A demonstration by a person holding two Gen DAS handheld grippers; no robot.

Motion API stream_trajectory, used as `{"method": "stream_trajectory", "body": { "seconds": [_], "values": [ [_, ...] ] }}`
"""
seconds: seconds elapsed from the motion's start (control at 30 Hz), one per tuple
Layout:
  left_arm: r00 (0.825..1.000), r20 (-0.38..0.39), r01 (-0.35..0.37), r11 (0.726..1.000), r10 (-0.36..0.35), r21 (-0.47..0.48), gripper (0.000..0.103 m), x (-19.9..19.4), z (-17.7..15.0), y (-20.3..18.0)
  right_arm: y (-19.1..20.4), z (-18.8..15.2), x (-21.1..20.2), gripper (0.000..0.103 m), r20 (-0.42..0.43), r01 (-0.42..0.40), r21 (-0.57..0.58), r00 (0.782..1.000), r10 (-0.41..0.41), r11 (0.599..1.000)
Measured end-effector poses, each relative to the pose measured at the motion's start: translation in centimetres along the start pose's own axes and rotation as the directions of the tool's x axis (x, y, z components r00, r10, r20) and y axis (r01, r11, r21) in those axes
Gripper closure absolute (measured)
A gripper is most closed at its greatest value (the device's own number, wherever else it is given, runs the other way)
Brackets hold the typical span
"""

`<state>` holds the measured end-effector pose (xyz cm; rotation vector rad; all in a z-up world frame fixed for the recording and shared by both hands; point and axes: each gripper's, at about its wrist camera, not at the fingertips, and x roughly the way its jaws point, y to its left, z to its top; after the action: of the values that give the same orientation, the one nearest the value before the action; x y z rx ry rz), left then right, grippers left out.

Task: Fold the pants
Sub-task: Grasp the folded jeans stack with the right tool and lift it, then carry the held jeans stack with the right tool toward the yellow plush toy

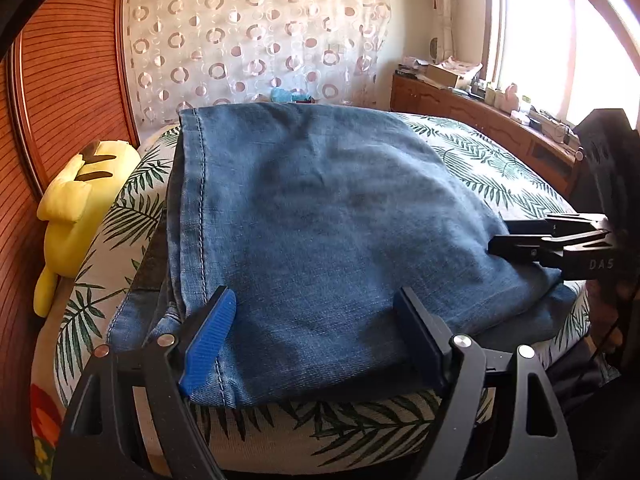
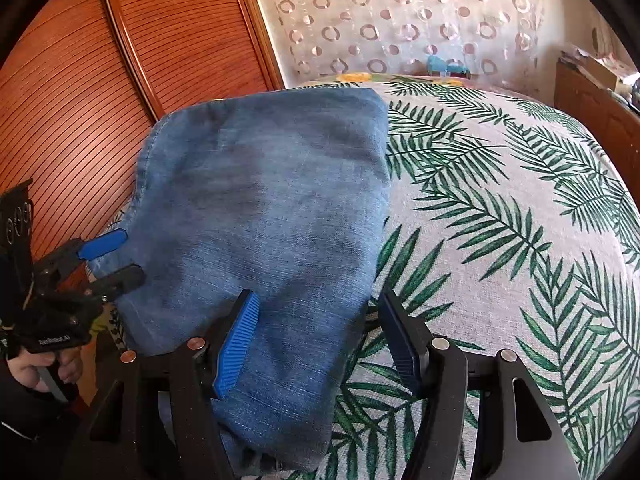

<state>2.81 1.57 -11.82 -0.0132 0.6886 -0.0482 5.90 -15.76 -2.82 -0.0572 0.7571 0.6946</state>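
Pants: the blue denim pants [image 1: 320, 216] lie as a compact multi-layer rectangle on the bed with the green palm-leaf cover [image 2: 500, 208], near its front edge and toward the left side, close to the slatted red-brown wooden door [image 2: 120, 60]. A stitched hem runs along the left edge of the stack in the left wrist view. The stack's long axis appears to run away from the person, front to back.

Both tongs face the near short edge. The left gripper [image 1: 320, 332] stands spread, its blue ribbed pads on either side of the near left portion of the denim, apparently without pinching. The right gripper [image 2: 320, 332] is likewise spread; its left pad sits over the denim, its right pad over bare cover, so it straddles the right edge. Each gripper is about equally near the stack.

The fold looks largely complete. Any further fold would likely lift the near edge and carry it away along the long axis.

A yellow plush toy [image 1: 76, 216] lies beside the bed's left side.
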Motion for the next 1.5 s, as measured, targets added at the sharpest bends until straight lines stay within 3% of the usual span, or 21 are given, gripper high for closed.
{"method": "stream_trajectory", "body": {
  "seconds": [0.07,0.13,0.17,0.33,0.47,0.57,0.7,0.8,0.9,0.97,1.03,1.1,1.13,1.17,1.33,1.43,1.5],
  "values": [
    [1.0,-0.001,0.002,1.0,-0.002,0.001,0.022,-0.1,0.0,0.1,0.2,0.2,0.1,0.074,-0.012,-0.056,0.003,0.998,0.056,0.998],
    [1.0,0.001,0.002,1.0,-0.002,-0.006,0.022,-0.4,0.0,0.2,0.6,0.8,-0.3,0.091,0.002,-0.066,-0.012,0.998,0.066,0.998],
    [1.0,0.004,0.003,1.0,-0.003,-0.014,0.022,-0.7,0.1,0.4,0.9,1.4,-0.8,0.094,0.016,-0.085,-0.021,0.996,0.085,0.996],
    [0.997,0.069,-0.024,0.998,0.028,-0.056,0.022,-4.4,1.1,2.3,5.0,4.9,-3.6,0.096,0.121,-0.121,-0.153,0.983,0.14,0.981],
    [0.989,0.123,-0.064,0.993,0.076,-0.095,0.022,-7.7,1.9,4.9,10.2,7.6,-3.4,0.096,0.135,-0.17,-0.27,0.968,0.212,0.948],
    [0.979,0.153,-0.116,0.985,0.135,-0.126,0.022,-9.8,1.9,7.3,13.8,8.7,-0.9,0.096,0.095,-0.216,-0.329,0.961,0.26,0.919],
    [0.966,0.166,-0.171,0.97,0.2,-0.174,0.022,-11.7,1.6,10.2,17.3,8.9,4.4,0.096,-0.031,-0.3,-0.348,0.951,0.309,0.888],
    [0.96,0.167,-0.19,0.962,0.224,-0.198,0.022,-12.0,1.4,11.6,18.1,8.2,8.2,0.096,-0.131,-0.347,-0.322,0.938,0.321,0.881],
    [0.961,0.16,-0.191,0.958,0.227,-0.213,0.022,-11.6,1.2,12.1,17.4,8.8,10.2,0.096,-0.162,-0.356,-0.281,0.933,0.322,0.891],
    [0.963,0.156,-0.183,0.959,0.218,-0.215,0.022,-11.1,1.3,12.0,16.9,9.7,10.0,0.09,-0.163,-0.373,-0.263,0.926,0.34,0.89],
    [0.967,0.152,-0.169,0.963,0.203,-0.21,0.022,-10.6,1.3,11.7,16.4,10.7,8.8,0.082,-0.145,-0.358,-0.281,0.933,0.329,0.891],
    [0.971,0.15,-0.154,0.967,0.185,-0.202,0.022,-10.4,1.4,11.2,16.0,11.6,6.9,0.062,-0.08,-0.302,-0.327,0.953,0.292,0.896],
    [0.973,0.149,-0.146,0.969,0.177,-0.198,0.022,-10.1,1.6,11.0,15.6,12.0,5.9,0.047,-0.044,-0.277,-0.341,0.959,0.279,0.898],
    [0.974,0.15,-0.14,0.971,0.171,-0.196,0.022,-10.1,1.6,10.7,15.0,12.5,5.0,0.041,-0.014,-0.262,-0.349,0.961,0.275,0.9],
    [0.984,0.145,-0.077,0.98,0.104,-0.184,0.022,-9.0,2.4,9.5,10.2,14.5,4.6,0.036,0.059,-0.137,-0.315,0.985,0.164,0.939],
    [0.991,0.108,-0.06,0.985,0.078,-0.16,0.022,-7.4,2.3,8.9,8.4,15.2,7.7,0.036,0.046,-0.052,-0.291,0.997,0.068,0.955],
    [0.996,0.069,-0.053,0.988,0.064,-0.148,0.022,-6.0,2.0,8.5,7.2,15.9,10.6,0.036,0.012,-0.057,-0.248,0.998,0.062,0.967]
  ]
}}
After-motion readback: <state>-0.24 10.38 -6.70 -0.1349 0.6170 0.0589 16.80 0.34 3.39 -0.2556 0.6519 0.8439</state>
